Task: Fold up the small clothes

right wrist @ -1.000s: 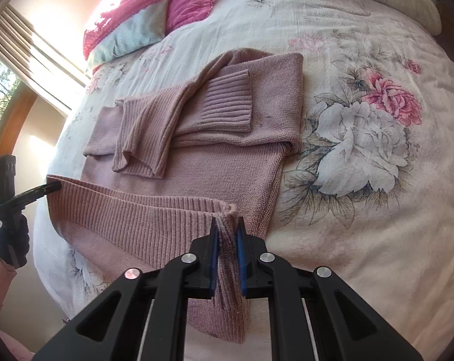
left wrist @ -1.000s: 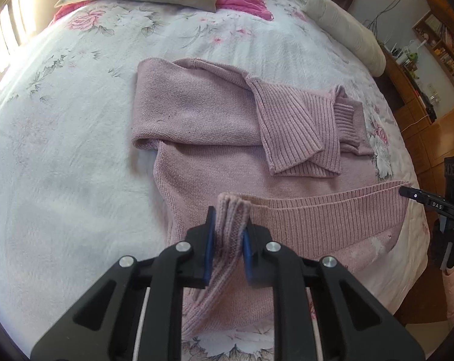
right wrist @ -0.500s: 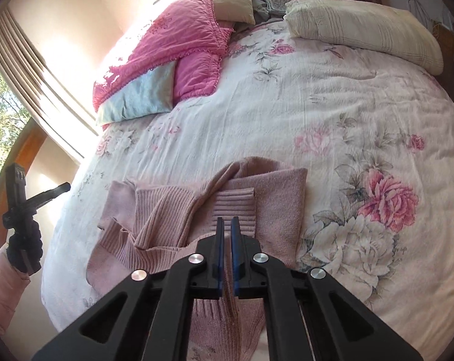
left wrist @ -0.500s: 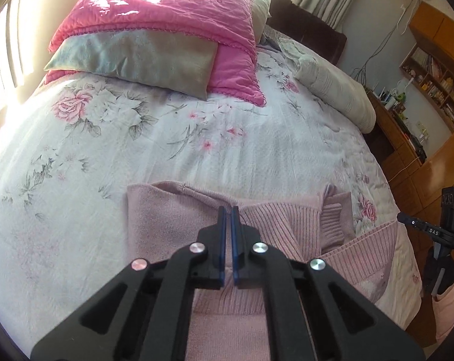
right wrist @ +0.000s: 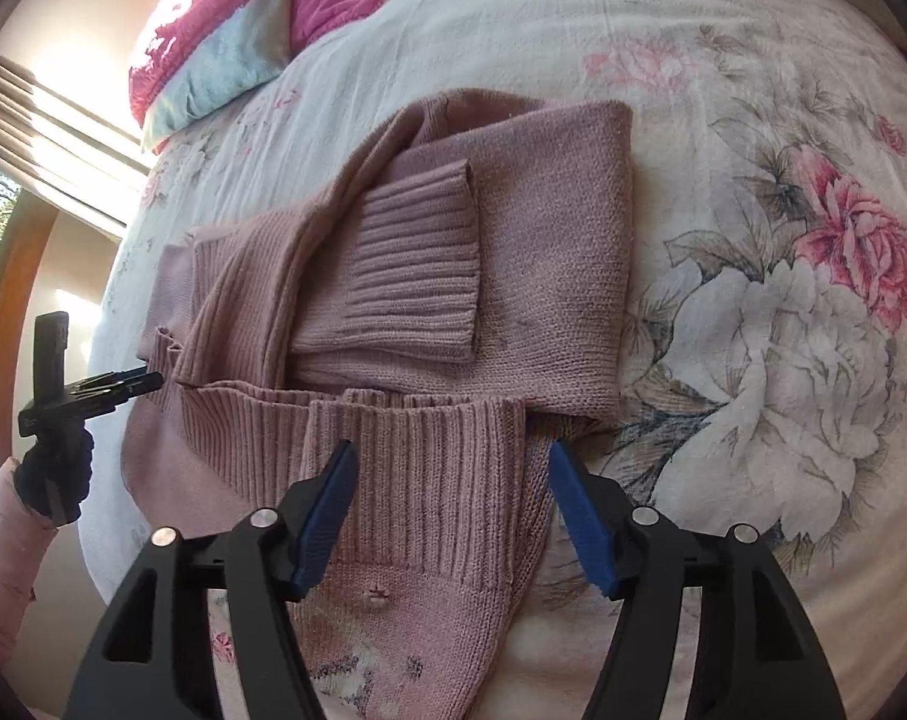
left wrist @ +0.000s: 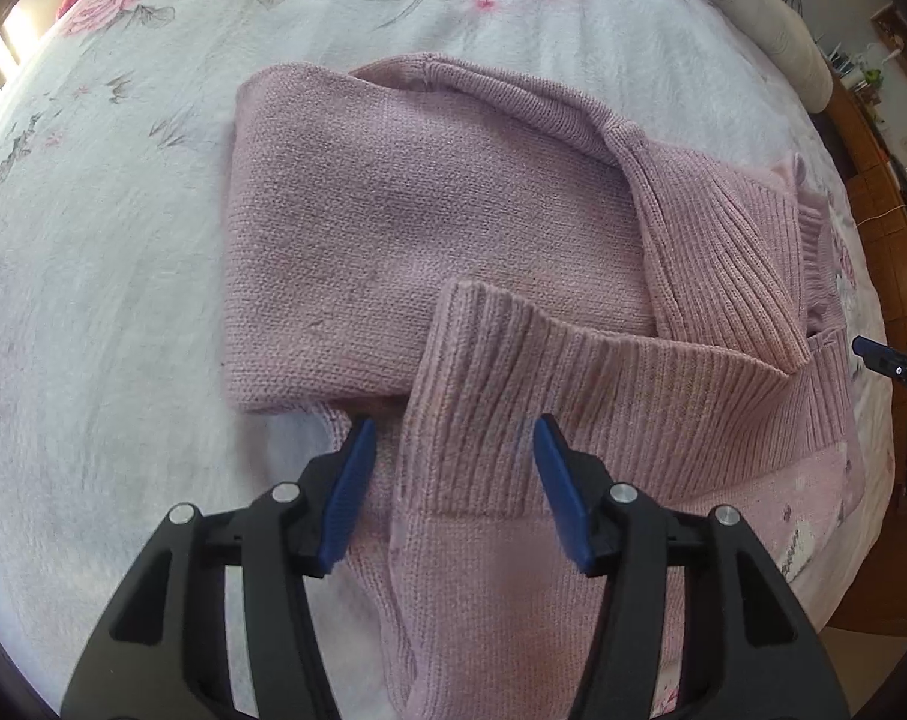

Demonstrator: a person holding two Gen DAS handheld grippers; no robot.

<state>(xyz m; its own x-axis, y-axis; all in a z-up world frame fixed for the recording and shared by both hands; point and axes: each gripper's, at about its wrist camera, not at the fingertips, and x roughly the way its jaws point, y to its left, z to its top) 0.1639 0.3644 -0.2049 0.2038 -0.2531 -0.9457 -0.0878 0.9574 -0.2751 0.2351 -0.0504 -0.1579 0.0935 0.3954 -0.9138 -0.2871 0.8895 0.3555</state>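
A pink sweater (left wrist: 393,228) lies on a flowery bedspread (left wrist: 93,300), in the middle of the bed. Its two sleeves are folded across the top part. The ribbed bottom hem (right wrist: 417,468) is folded up over the near part. The left gripper (left wrist: 450,483) is wide open and holds nothing. The hem sits between its blue pads (left wrist: 348,489). The right gripper (right wrist: 450,516) is wide open too, over the hem's right end. Pink pillows (right wrist: 309,6) lie at the far left.
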